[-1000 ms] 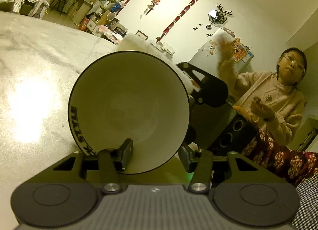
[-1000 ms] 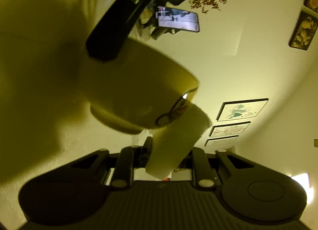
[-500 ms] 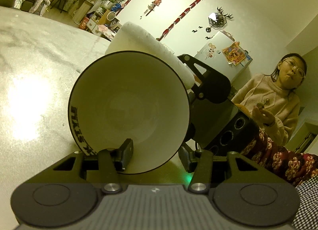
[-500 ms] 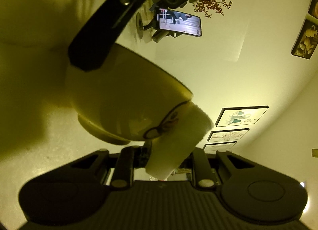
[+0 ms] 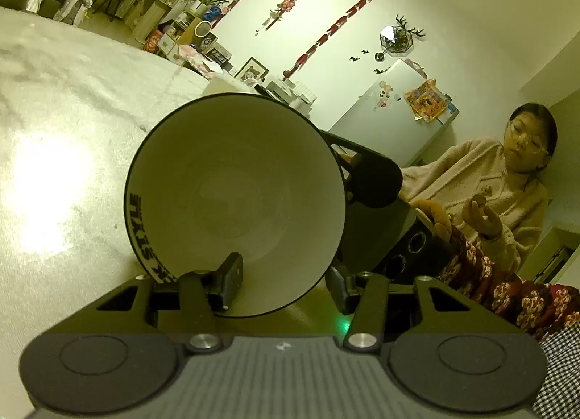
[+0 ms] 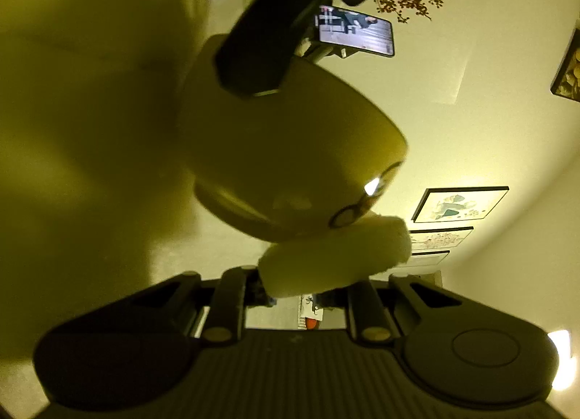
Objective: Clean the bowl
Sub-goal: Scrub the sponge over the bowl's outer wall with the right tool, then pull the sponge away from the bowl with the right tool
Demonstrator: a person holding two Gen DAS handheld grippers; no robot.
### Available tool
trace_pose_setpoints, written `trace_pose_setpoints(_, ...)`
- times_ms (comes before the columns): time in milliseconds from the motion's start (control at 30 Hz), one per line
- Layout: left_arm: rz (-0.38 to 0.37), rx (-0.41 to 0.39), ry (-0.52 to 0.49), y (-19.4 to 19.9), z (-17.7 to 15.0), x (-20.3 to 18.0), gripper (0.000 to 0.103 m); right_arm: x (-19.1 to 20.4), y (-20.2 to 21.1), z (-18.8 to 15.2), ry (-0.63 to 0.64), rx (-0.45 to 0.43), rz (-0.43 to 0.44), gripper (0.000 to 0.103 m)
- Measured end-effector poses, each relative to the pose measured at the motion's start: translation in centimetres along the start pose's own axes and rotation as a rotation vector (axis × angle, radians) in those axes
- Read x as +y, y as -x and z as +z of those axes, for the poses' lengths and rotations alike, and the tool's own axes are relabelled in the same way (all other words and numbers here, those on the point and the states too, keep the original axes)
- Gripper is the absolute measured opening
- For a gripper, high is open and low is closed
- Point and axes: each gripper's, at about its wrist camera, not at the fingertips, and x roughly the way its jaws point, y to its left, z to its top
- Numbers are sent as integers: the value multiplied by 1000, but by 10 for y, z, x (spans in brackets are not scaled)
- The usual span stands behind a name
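Observation:
A white bowl (image 5: 235, 198) with a black rim and black lettering is tipped on its side, its inside facing the left wrist camera. My left gripper (image 5: 282, 285) is shut on its lower wall, one finger (image 5: 228, 279) inside and the other behind it. In the right wrist view the bowl's outside (image 6: 290, 165) shows from below. My right gripper (image 6: 301, 292) is shut on a white sponge (image 6: 333, 259) that lies against the bowl's outer wall near the rim. The right gripper's black body (image 5: 373, 179) shows behind the bowl, where the sponge is almost wholly hidden.
A pale marbled tabletop (image 5: 54, 129) with a bright glare spreads left of the bowl. A person in a cream sweater (image 5: 489, 179) sits at the right. A phone on a stand (image 6: 355, 31) and framed pictures (image 6: 460, 203) are beyond the bowl.
The sponge has slid from above the bowl's upper rim to behind the bowl, and now lies across rather than upright. The left gripper and bowl held still. The seated person lowered a raised hand.

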Motion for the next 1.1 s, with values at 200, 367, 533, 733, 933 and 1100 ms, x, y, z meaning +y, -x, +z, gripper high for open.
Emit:
trace_pose_setpoints(200, 1, 1, 0, -1, 4, -7, 52, -7, -6, 6, 19, -5, -39, 16)
trace_pose_setpoints(367, 1, 1, -1, 1, 2, -5, 52, -5, -7, 7, 20, 2, -38, 17)
trace_pose_setpoints(533, 0, 1, -1, 3, 2, -4, 52, -16, -10, 0, -150, 111, 48, 17)
trace_pose_setpoints(733, -4, 0, 4, 2, 2, -5, 52, -42, -12, -18, -413, 213, 109, 33)
trace_pose_setpoints(933, -6, -1, 6, 2, 1, -3, 52, -60, -4, -48, -672, 319, 184, 37)
trace_pose_setpoints(1100, -7, -1, 8, 1, 1, -2, 52, -84, 6, -72, -971, 322, 193, 37)
